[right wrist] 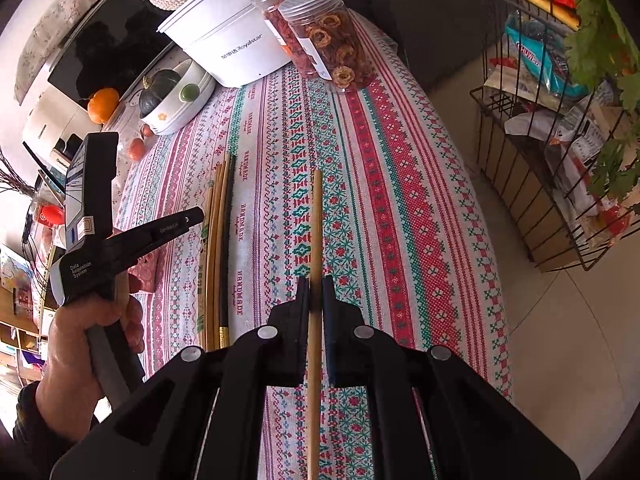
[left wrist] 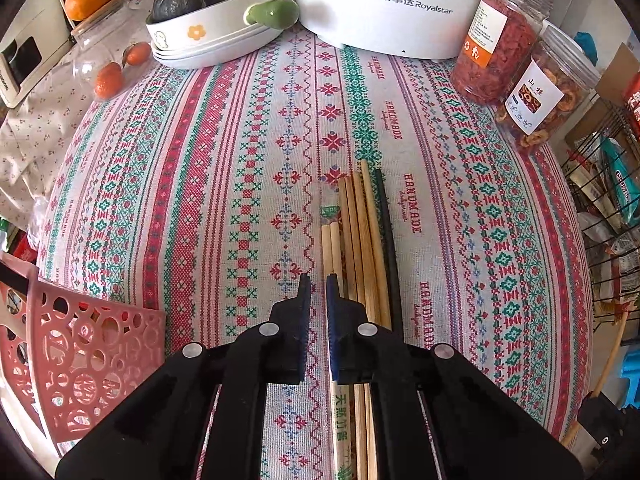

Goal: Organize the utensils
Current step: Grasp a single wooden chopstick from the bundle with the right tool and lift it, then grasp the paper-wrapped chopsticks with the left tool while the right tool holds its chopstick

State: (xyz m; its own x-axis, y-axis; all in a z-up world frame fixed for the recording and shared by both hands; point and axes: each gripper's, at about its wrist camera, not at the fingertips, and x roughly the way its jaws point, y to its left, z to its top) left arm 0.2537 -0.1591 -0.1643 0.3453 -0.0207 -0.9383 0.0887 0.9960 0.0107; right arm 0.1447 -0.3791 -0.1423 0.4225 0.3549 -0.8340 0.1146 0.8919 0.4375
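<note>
A bundle of chopsticks (left wrist: 362,232) lies on the patterned tablecloth (left wrist: 224,168): several wooden ones, a black one and a paper-sleeved pair. My left gripper (left wrist: 319,280) is shut and empty, just left of and above the bundle. My right gripper (right wrist: 316,282) is shut on a single wooden chopstick (right wrist: 317,216), which points away from me over the cloth. The bundle also shows in the right wrist view (right wrist: 218,240), left of the held chopstick, with the left gripper (right wrist: 192,216) and its hand beside it.
A pink perforated basket (left wrist: 84,352) sits at the near left table edge. At the back stand a white Royalstar cooker (left wrist: 384,0), two jars of dried fruit (left wrist: 520,60) and a bowl with a squash (left wrist: 208,16). A wire rack (right wrist: 540,160) stands right of the table.
</note>
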